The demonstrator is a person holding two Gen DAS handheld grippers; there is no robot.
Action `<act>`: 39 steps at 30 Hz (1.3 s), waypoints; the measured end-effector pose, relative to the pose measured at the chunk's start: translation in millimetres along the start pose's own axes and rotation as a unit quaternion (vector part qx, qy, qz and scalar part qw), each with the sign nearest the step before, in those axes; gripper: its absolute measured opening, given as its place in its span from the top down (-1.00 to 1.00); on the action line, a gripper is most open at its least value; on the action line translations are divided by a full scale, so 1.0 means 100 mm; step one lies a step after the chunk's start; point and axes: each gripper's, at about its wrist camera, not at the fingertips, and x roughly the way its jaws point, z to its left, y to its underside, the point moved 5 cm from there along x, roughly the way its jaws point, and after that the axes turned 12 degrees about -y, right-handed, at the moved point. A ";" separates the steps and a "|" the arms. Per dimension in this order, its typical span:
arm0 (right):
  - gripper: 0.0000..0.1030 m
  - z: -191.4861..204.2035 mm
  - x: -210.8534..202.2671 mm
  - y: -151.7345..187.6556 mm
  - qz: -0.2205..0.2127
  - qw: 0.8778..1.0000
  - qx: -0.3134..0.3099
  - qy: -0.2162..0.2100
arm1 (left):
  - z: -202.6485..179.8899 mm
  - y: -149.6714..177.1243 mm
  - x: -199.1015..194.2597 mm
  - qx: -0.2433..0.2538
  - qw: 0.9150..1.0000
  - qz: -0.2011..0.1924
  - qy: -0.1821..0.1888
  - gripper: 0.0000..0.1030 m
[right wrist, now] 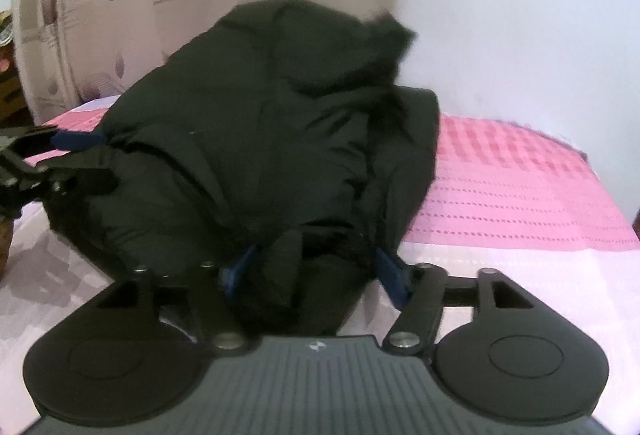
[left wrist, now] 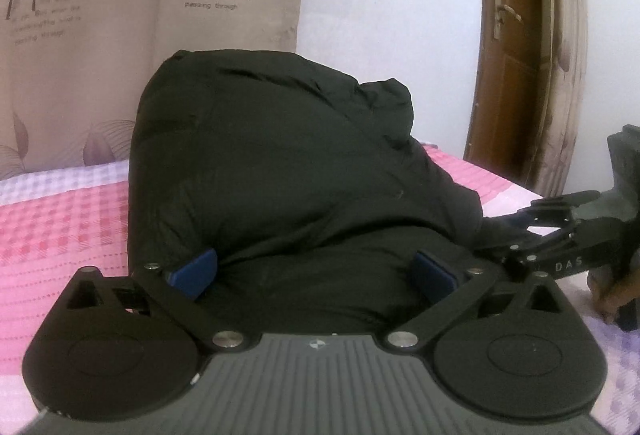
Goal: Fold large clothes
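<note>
Both grippers' blue pads half buried in black jacket (left wrist: 280, 163); left gripper (left wrist: 312, 273) spread wide, right gripper (right wrist: 316, 271) spread, blurred, gripping nothing.

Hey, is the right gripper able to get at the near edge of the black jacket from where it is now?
Probably yes. The right gripper already has its blue fingers spread on either side of a fold at the near edge of the black jacket, and nothing lies between them and the fabric on the pink bedspread.
</note>
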 end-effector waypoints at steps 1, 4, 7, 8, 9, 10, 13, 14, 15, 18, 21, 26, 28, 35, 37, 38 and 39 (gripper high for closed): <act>-0.54 -0.02 0.01 0.00 0.001 1.000 0.006 0.001 | 0.00 0.00 0.01 0.001 1.000 -0.001 0.000 -0.98; -0.59 -0.03 0.01 0.00 0.001 1.000 0.008 0.005 | -0.01 0.02 0.01 0.004 1.000 -0.002 -0.003 -0.98; -0.63 -0.02 0.01 0.00 0.001 1.000 0.006 0.011 | -0.02 0.03 -0.01 0.006 1.000 -0.003 -0.003 -0.98; -0.64 -0.02 0.01 0.00 0.001 1.000 0.007 0.013 | -0.02 0.03 -0.01 0.007 1.000 -0.003 -0.003 -0.98; -0.67 -0.03 0.02 0.00 0.001 1.000 0.008 0.014 | -0.02 0.03 -0.01 0.007 1.000 -0.003 -0.003 -0.98; -0.67 -0.03 0.02 0.01 0.002 1.000 0.009 0.014 | -0.01 0.03 -0.01 0.008 1.000 -0.004 -0.004 -0.98; -0.74 -0.04 0.02 0.01 0.002 1.000 0.011 0.019 | -0.02 0.03 -0.01 0.009 1.000 -0.004 -0.004 -0.98; -0.74 -0.04 0.02 0.01 0.002 1.000 0.011 0.021 | -0.01 0.03 -0.01 0.009 1.000 -0.004 -0.004 -0.99; -0.76 -0.05 0.02 0.00 0.002 1.000 0.012 0.021 | -0.01 0.03 -0.01 0.009 1.000 -0.004 -0.004 -0.99; -0.81 -0.05 0.02 0.01 0.001 1.000 0.014 0.025 | 0.00 0.03 -0.01 0.010 1.000 -0.005 -0.003 -0.99; -0.86 -0.06 0.02 0.01 0.001 0.999 0.016 0.029 | -0.01 0.03 0.00 0.010 1.000 -0.005 -0.004 -0.99; -0.92 -0.06 0.02 0.01 0.000 0.999 0.017 0.035 | 0.01 0.04 -0.01 0.013 1.000 -0.006 -0.004 -0.99; -0.94 -0.06 0.02 0.01 0.000 0.999 0.018 0.036 | 0.01 0.05 -0.01 0.013 1.000 -0.006 -0.004 -0.99; -0.99 -0.09 0.03 0.02 0.002 0.999 0.027 0.033 | 0.04 0.04 -0.03 0.012 1.000 -0.013 0.008 -1.00; -0.99 -0.12 0.03 0.02 0.004 0.999 0.036 0.026 | 0.12 0.01 -0.07 -0.005 0.999 -0.019 0.029 -1.00; -0.99 -0.14 0.03 0.02 0.006 0.999 0.043 0.020 | 0.19 -0.02 -0.11 -0.023 0.999 -0.020 0.039 -1.00; -1.00 -0.17 0.04 0.02 0.009 0.999 0.052 0.012 | 0.27 -0.06 -0.15 -0.044 0.998 -0.024 0.045 -1.00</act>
